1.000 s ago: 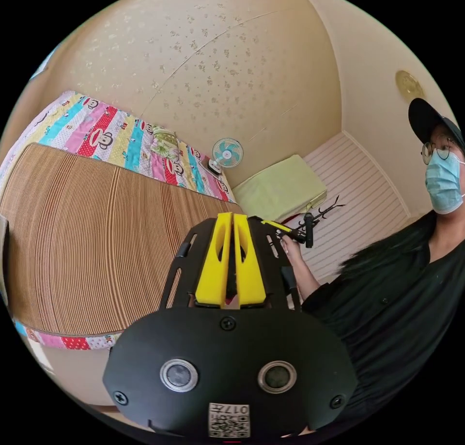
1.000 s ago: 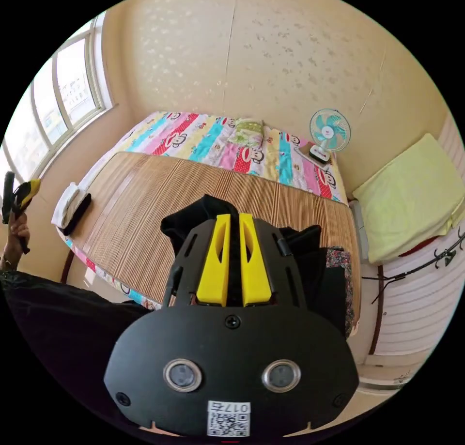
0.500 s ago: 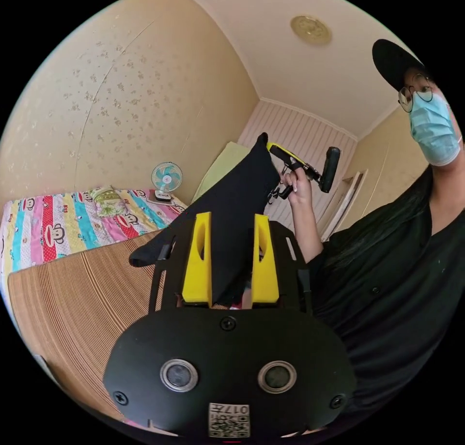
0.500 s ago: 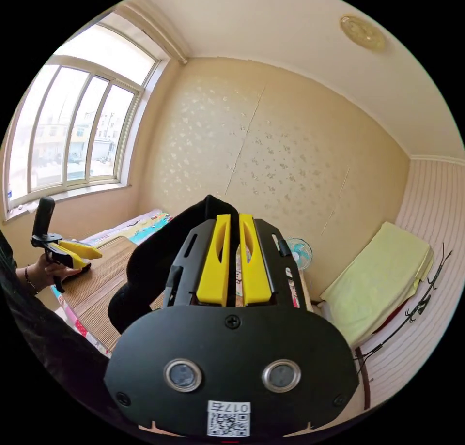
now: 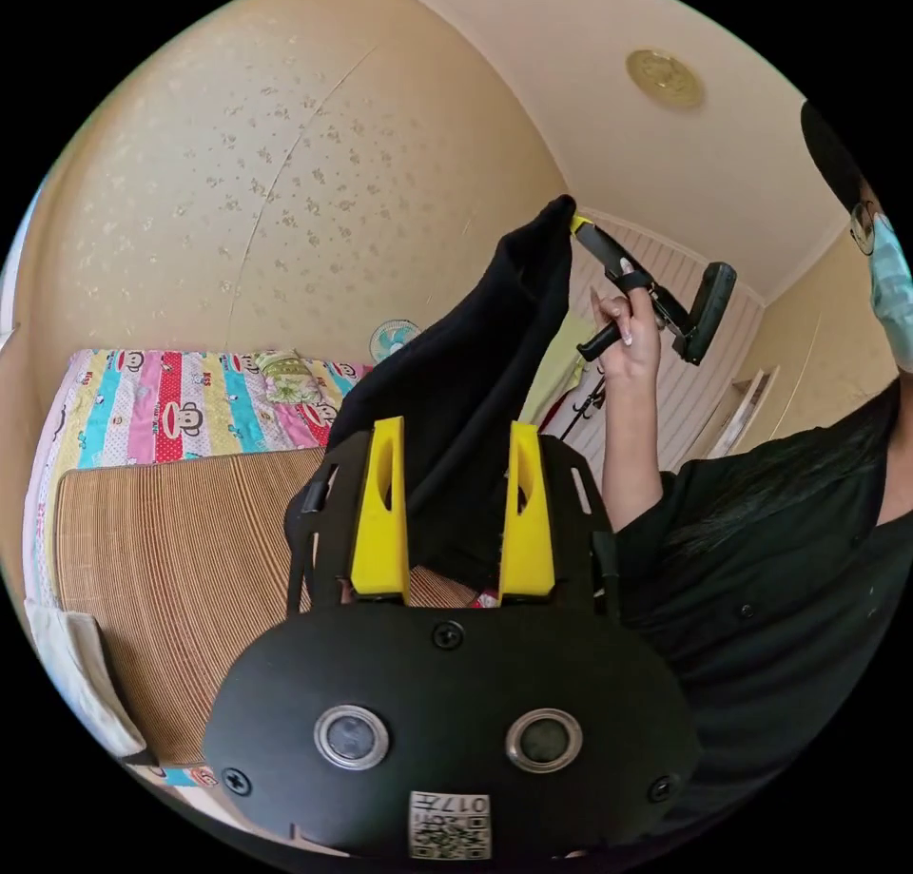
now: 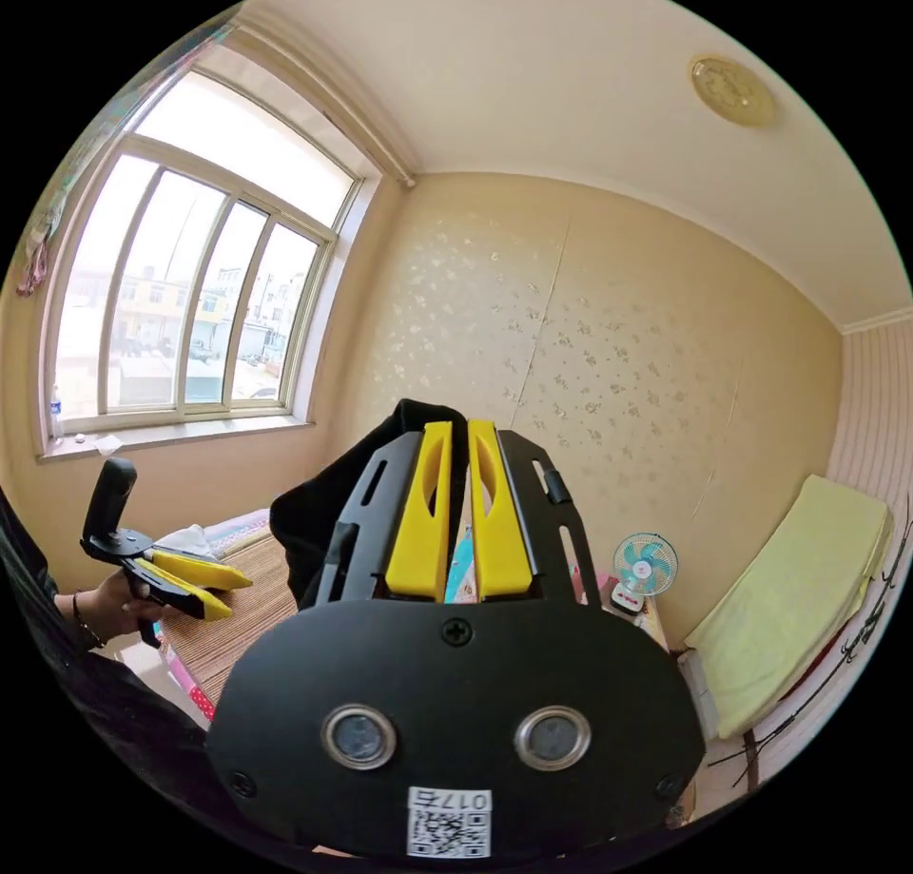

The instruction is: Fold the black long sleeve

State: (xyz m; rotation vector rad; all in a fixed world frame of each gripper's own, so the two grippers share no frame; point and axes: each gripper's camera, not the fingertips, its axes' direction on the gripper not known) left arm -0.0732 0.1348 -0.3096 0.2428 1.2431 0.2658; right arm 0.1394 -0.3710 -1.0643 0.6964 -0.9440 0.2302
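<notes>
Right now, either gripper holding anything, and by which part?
Right hand-held gripper is shut on the black long-sleeve garment at its raised top edge. Left hand-held gripper is open, holding nothing.

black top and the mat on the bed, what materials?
Black top: soft matte knit, likely cotton or fleece; it drapes limp from the right tongs with no sheen. Mat: looks like bamboo or rattan, with fine parallel tan slats.

Black long sleeve [image 5: 456, 408]; yellow fingers [image 5: 380, 513]; striped mat [image 5: 181, 570].
</notes>
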